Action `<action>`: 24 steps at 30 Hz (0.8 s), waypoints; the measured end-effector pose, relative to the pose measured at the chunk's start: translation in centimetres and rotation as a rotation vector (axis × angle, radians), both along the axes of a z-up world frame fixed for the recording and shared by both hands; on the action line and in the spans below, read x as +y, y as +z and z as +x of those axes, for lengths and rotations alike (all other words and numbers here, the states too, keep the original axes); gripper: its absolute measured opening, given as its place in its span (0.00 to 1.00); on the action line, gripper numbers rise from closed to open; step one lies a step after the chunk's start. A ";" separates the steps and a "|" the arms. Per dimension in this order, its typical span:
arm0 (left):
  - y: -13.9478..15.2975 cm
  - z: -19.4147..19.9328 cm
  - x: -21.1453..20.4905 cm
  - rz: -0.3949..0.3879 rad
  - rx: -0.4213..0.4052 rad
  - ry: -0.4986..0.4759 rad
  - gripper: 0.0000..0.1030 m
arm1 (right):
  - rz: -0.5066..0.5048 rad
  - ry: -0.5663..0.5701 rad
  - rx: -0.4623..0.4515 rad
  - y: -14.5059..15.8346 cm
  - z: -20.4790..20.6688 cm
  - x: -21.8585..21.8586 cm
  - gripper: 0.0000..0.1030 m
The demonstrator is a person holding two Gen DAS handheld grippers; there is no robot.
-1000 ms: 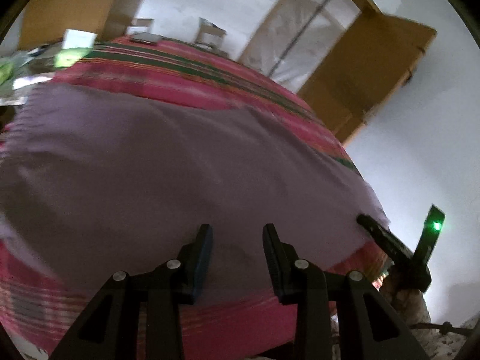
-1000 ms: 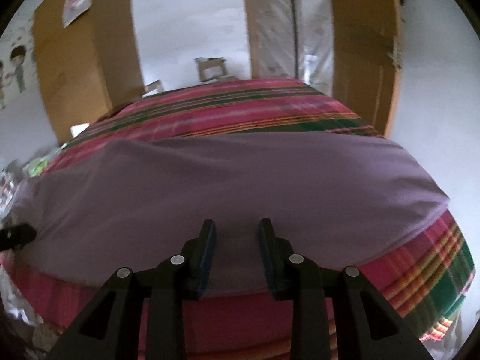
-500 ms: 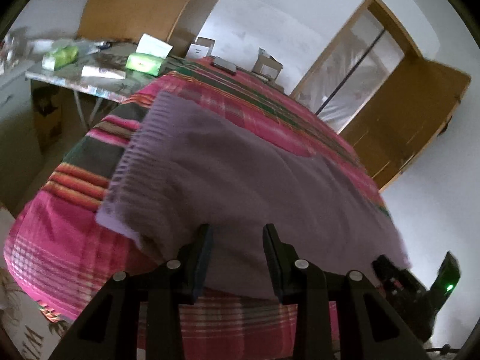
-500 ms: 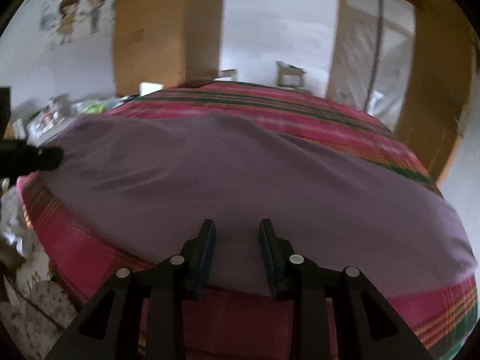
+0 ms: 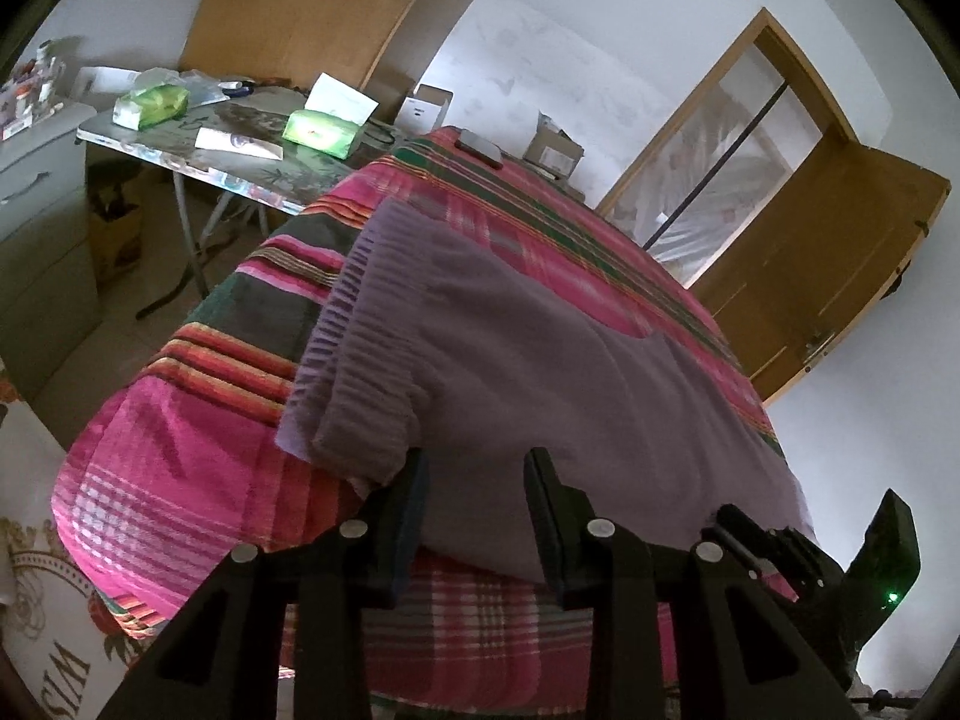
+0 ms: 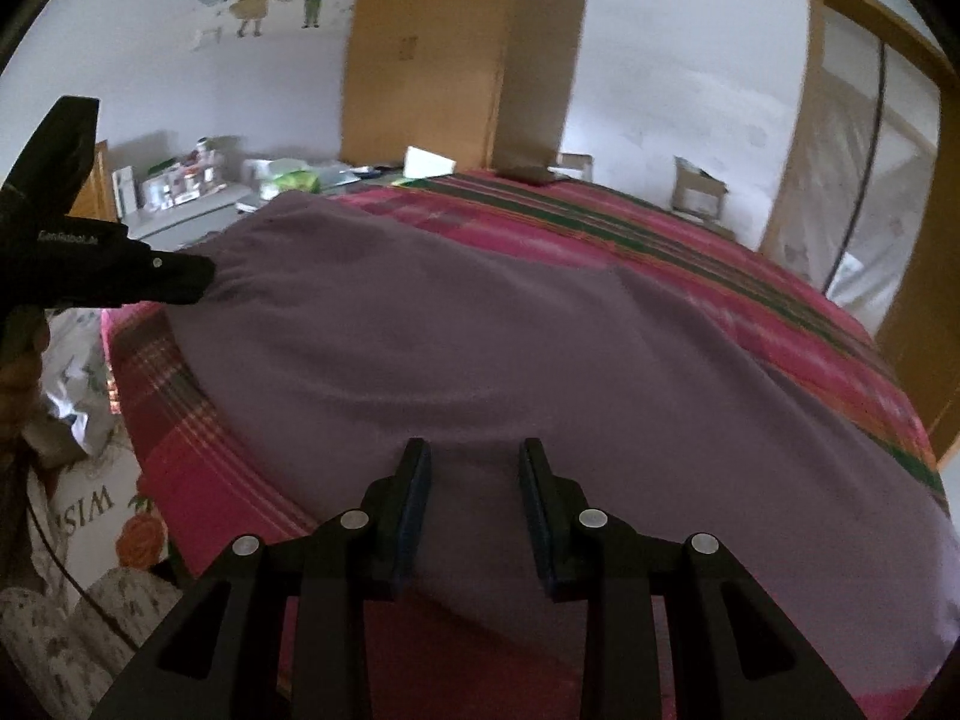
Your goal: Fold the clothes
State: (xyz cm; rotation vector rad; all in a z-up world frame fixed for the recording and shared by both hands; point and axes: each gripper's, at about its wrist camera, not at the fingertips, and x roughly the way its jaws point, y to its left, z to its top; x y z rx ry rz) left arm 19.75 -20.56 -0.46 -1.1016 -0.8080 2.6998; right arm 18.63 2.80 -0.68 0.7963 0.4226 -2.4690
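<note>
A purple knit sweater [image 5: 540, 372] lies spread flat across the bed, its ribbed hem [image 5: 348, 354] at the left end. My left gripper [image 5: 475, 465] is open and hovers at the sweater's near edge, beside the hem corner, with cloth showing in the gap between its fingers. In the right wrist view the sweater [image 6: 510, 348] fills the middle. My right gripper [image 6: 474, 450] is open over its near edge. The left gripper [image 6: 180, 273] shows there at the sweater's left end, and the right gripper [image 5: 774, 540] appears low on the right of the left wrist view.
A pink striped blanket [image 5: 192, 456] covers the bed. A folding table [image 5: 240, 174] with green tissue packs stands to the left. Cardboard boxes [image 6: 696, 192] and a dark flat object [image 5: 480, 150] sit at the far end. A wooden door [image 5: 828, 264] is on the right, and a hand [image 6: 18, 384] at the left edge.
Both views have swung left and pulled back. The left gripper has shifted to the sweater's hem end, so the ribbed hem and the side table now show. Both grippers remain open.
</note>
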 end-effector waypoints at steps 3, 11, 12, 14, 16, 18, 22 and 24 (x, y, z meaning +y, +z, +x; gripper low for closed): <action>0.0 0.2 -0.3 0.008 0.001 0.000 0.27 | 0.000 0.028 -0.013 0.1 -0.4 -1.2 0.31; 0.1 0.8 -1.1 0.031 0.018 -0.002 0.27 | 0.010 0.090 -0.036 0.3 -0.9 -4.1 0.31; 0.1 0.7 -1.3 0.034 0.019 0.000 0.27 | 0.011 0.097 -0.037 0.3 -0.9 -4.4 0.31; 0.1 0.8 -1.6 0.046 0.023 0.000 0.25 | 0.014 0.111 -0.040 0.4 -0.9 -4.9 0.31; 0.3 0.9 -1.9 0.050 0.034 0.000 0.25 | 0.017 0.125 -0.042 0.4 -0.9 -5.5 0.31; 0.3 0.9 -2.0 0.053 0.037 -0.002 0.24 | 0.019 0.140 -0.050 0.4 -0.9 -6.1 0.31; 0.4 1.0 -2.3 0.052 0.062 0.002 0.23 | 0.022 0.178 -0.049 0.5 -0.8 -7.7 0.31; 0.4 1.2 -2.7 0.063 0.084 0.015 0.22 | 0.015 0.198 -0.047 0.6 -0.8 -8.4 0.31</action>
